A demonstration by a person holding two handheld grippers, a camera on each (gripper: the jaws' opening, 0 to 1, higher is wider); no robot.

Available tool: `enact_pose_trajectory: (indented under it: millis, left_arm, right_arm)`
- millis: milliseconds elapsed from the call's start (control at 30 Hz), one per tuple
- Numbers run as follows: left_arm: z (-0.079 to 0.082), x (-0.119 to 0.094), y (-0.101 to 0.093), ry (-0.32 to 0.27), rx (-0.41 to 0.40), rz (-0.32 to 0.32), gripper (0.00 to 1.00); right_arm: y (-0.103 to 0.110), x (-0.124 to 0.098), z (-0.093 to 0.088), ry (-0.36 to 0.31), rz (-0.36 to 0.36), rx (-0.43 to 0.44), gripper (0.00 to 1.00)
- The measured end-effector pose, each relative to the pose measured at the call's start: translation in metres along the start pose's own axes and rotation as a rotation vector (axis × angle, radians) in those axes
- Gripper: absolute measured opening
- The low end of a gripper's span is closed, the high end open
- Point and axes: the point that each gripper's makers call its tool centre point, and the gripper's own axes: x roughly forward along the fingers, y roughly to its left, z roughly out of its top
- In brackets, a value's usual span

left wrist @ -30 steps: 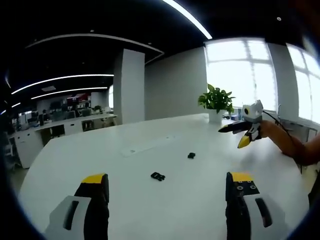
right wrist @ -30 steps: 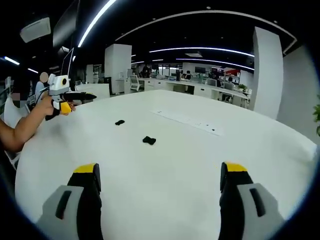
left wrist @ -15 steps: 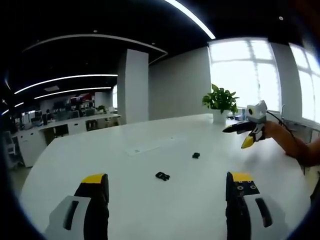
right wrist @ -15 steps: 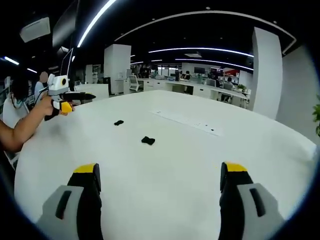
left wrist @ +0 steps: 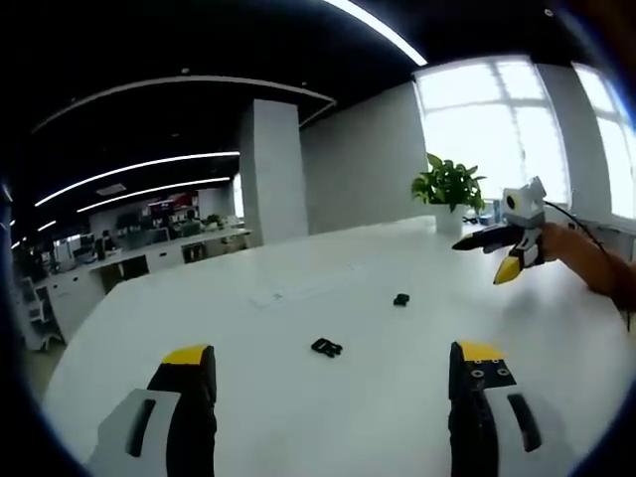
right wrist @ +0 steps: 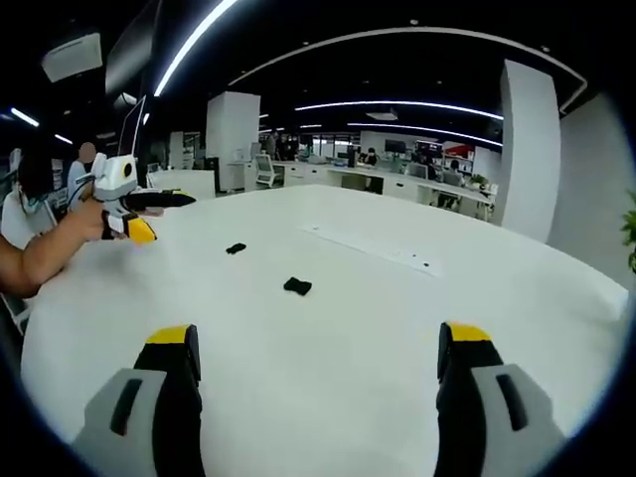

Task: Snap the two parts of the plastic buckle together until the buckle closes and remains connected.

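Two small black buckle parts lie apart on the white table (left wrist: pixel 248 328). In the left gripper view one part (left wrist: pixel 326 347) is near the middle and the other (left wrist: pixel 401 299) farther right. In the right gripper view one part (right wrist: pixel 297 286) lies ahead and the other (right wrist: pixel 236 248) farther left. My left gripper (left wrist: pixel 333 388) is open over the table, short of the parts, and holds nothing; it also appears as the left gripper (right wrist: pixel 149 217) in a hand at the left. My right gripper (right wrist: pixel 318 388) is open and holds nothing; the right gripper (left wrist: pixel 494 254) is also seen at the right.
A potted plant (left wrist: pixel 452 186) stands at the table's far edge by bright windows. A long flush panel (right wrist: pixel 373 244) runs across the table (right wrist: pixel 397 318) beyond the parts. Office desks and a white column (right wrist: pixel 525 149) lie behind. A person's forearm (right wrist: pixel 45 253) reaches over the left edge.
The left view has tilted, shifting everything in it. In the right gripper view the left gripper has moved a little right and down toward the table. Both buckle parts stay put.
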Motion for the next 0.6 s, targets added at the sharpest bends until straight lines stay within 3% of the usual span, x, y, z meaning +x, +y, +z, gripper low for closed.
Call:
enact_pose_trajectory:
  millis: [100, 333, 600]
  left_arm:
    - [-0.003, 0.001, 0.0, -0.009, -0.021, -0.015, 0.99]
    - [-0.001, -0.003, 0.002, -0.031, -0.081, -0.027, 0.98]
    - [0.001, -0.005, -0.006, -0.014, -0.026, -0.035, 0.99]
  right_arm:
    - [-0.001, 0.002, 0.003, -0.028, 0.004, 0.03, 1.0]
    - [0.005, 0.01, -0.013, 0.016, 0.034, 0.044, 1.0]
    - [0.015, 0.012, -0.012, 0.028, 0.058, 0.026, 1.0]
